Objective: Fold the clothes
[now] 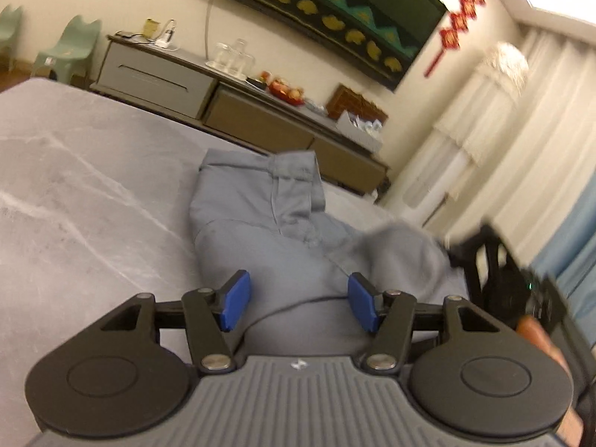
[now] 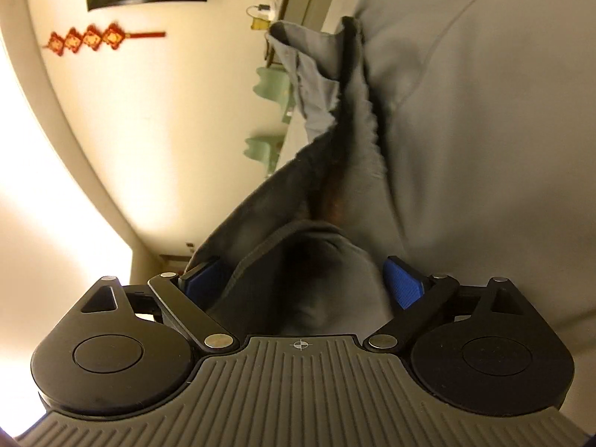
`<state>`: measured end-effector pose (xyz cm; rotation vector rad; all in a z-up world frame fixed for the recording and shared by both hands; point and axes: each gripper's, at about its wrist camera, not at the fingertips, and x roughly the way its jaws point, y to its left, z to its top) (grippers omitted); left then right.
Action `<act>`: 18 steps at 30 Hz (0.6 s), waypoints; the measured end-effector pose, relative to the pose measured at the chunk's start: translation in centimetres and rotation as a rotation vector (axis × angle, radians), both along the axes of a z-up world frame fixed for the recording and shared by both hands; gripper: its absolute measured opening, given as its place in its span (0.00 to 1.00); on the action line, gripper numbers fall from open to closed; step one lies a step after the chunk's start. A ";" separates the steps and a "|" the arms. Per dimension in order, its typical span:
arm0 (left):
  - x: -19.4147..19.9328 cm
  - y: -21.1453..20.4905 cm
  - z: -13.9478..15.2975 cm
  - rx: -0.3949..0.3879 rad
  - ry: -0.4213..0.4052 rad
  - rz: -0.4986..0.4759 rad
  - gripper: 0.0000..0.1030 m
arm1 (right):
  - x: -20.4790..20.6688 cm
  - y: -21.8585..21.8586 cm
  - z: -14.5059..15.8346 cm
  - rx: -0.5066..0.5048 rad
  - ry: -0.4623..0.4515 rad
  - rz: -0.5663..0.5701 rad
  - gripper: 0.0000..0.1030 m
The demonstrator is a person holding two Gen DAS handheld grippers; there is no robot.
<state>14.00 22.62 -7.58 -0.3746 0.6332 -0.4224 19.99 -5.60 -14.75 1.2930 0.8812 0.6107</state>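
We're watching the grey trousers (image 1: 283,223) lying mid-frame on the bed (image 1: 74,171). Both the left gripper (image 1: 298,303) and the right gripper (image 2: 303,279) are gaping, cloth bunching between unclenched pads; that loose fold risks springing open.

The grey bed (image 1: 74,193) lies bare and open to the left of the grey trousers (image 1: 268,216), with room for a tool to pass there. To their right the right tool (image 1: 521,290) crowds close, just beside the heap. Beyond the bed's far edge a long low cabinet (image 1: 193,89), laden with glassware and fruit, blocks the way along the wall.
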 end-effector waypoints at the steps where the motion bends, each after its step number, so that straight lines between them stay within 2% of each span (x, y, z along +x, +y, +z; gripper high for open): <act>1: -0.1 -0.3 -0.1 0.018 -0.002 -0.009 0.56 | 0.2 0.1 0.0 0.034 -0.013 -0.011 0.94; 6: -0.9 -2.2 -0.3 0.140 -0.045 -0.074 0.61 | 0.6 -0.1 -1.1 0.166 -0.031 -0.062 0.98; 8: -1.3 -3.3 -0.2 0.211 -0.079 -0.107 0.63 | 0.8 0.5 -1.0 0.092 -0.037 -0.029 0.97; 9: -1.5 -3.9 -0.2 0.247 -0.096 -0.122 0.63 | 1.1 0.9 -0.7 0.034 -0.041 0.000 0.93; 10: -2.0 -4.4 -0.2 0.290 -0.119 -0.125 0.63 | 1.3 1.5 -0.4 -0.035 -0.046 0.032 0.70; 11: -2.8 -4.7 0.0 0.339 -0.148 -0.118 0.61 | 1.7 2.3 0.1 -0.137 -0.056 0.074 0.30; 12: -3.9 -5.2 0.2 0.392 -0.191 -0.116 0.61 | 1.9 2.8 0.7 -0.218 -0.068 0.103 0.28; 13: -5.5 -5.7 0.4 0.451 -0.253 -0.123 0.63 | 1.7 2.8 1.2 -0.237 -0.085 0.097 0.26; 15: -8.0 -7.1 0.1 0.572 -0.357 -0.133 0.79 | 1.4 2.6 2.2 -0.274 -0.119 0.085 0.22; 16: -8.5 -8.0 -0.7 0.625 -0.367 -0.123 0.78 | 1.2 2.6 2.8 -0.289 -0.135 0.079 0.21; 17: -9.0 -8.9 -1.4 0.678 -0.377 -0.113 0.71 | 0.9 2.5 3.3 -0.294 -0.149 0.074 0.19; 18: -9.2 -9.8 -2.2 0.735 -0.386 -0.095 0.60 | 0.5 2.4 3.9 -0.297 -0.164 0.070 0.18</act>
